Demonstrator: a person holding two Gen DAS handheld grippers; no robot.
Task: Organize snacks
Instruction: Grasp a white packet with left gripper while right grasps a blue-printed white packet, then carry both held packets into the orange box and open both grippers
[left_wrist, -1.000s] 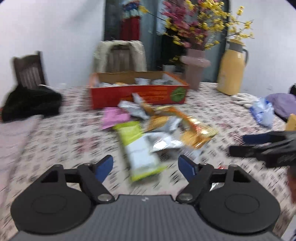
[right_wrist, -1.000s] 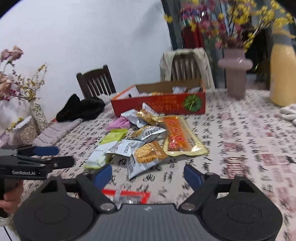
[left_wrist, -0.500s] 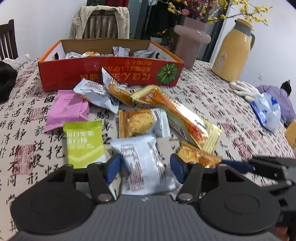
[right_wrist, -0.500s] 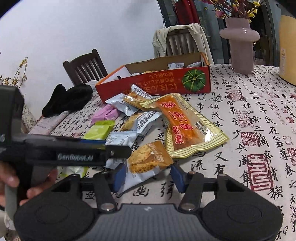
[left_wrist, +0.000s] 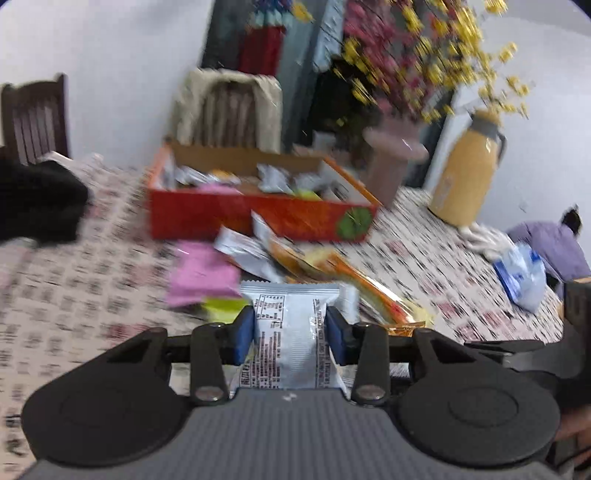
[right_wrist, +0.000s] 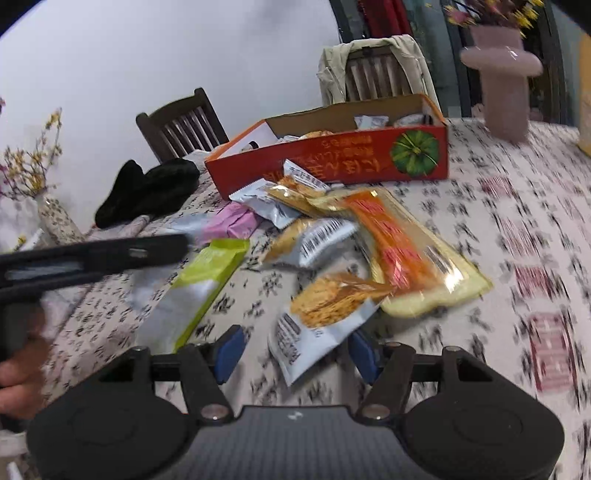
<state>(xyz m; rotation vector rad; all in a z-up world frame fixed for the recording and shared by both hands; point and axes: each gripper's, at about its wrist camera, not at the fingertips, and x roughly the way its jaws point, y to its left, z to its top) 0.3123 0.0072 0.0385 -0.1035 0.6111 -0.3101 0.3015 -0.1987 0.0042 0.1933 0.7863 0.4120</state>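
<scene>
Left wrist view: left tool (left_wrist: 290, 328), jaws just narrowed, pads pressing both sides of a silver snack packet (left_wrist: 291, 332) lifted above the tabletop (left_wrist: 92, 295). Beyond, the red box (left_wrist: 258, 218) holds several packets.

Right wrist view: right tool (right_wrist: 291, 349), jaws just widened, standing apart around a biscuit packet (right_wrist: 321, 321) lying on the tabletop; bare cloth lies to the right.
</scene>
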